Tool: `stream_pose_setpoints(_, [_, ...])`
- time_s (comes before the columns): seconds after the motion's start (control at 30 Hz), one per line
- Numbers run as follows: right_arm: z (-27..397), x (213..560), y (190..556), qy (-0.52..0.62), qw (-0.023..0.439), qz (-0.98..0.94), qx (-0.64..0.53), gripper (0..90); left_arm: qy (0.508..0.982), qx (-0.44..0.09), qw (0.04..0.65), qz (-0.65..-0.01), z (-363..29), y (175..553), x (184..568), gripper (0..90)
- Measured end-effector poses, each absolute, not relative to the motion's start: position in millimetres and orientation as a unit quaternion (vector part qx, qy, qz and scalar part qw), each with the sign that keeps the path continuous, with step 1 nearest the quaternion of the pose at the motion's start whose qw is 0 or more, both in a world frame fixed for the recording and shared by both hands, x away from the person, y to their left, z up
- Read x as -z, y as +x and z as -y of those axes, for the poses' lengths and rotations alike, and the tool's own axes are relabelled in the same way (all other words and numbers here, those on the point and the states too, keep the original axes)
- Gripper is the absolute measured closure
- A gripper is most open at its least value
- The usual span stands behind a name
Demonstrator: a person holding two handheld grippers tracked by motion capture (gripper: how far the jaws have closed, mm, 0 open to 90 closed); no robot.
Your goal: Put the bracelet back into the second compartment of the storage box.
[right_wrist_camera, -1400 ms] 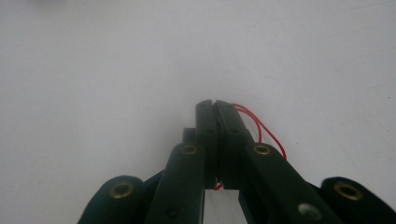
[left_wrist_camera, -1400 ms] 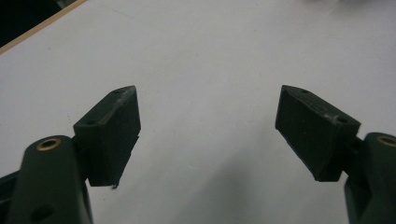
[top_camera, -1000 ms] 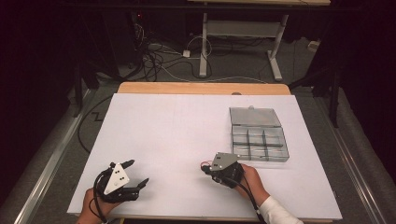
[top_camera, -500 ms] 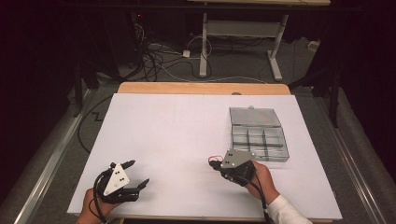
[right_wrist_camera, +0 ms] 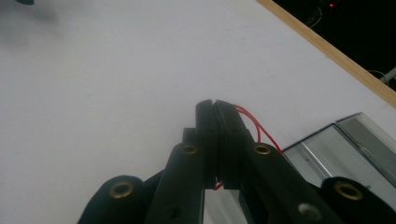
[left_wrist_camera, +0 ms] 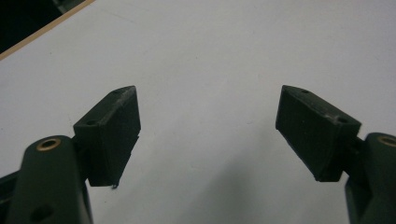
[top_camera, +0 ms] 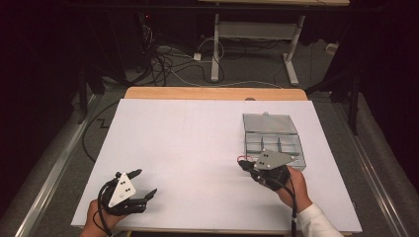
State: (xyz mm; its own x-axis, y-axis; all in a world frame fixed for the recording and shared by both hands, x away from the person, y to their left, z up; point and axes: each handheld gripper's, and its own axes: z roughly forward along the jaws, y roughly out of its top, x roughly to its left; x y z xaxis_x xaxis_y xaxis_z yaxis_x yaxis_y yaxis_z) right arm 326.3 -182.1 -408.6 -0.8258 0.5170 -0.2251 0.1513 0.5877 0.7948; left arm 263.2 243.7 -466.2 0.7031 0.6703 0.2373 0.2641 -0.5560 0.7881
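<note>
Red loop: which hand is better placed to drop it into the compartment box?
Right. The right gripper is shut on the red loop beside the compartment box. The left gripper is open with nothing between its jaws, at the table's opposite near corner.

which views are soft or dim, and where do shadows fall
High view: white table evenly lit, surroundings dark, right gripper slightly smeared. Left gripper view: open jaws blurred up close, faint shadow on the table between them. Right gripper view: red wire pinched in the shut jaws shows fairly sharp, clear box looks hazy, grey shadow at top left.
</note>
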Motion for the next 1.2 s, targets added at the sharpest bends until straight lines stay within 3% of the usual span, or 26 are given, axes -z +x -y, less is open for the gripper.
stream_pose_setpoints(0.67, [238.4,404.5,349.5,0.267,0.255,-0.840,-0.399,89.8,0.840,-0.267,0.380,-0.280,-242.7,264.2,466.9,20.9])
stream_pose_setpoints(1.2, [252.0,412.3,369.3,0.305,0.255,-0.835,-0.381,89.8,0.842,-0.264,0.378,-0.280,-239.6,264.7,468.0,20.9])
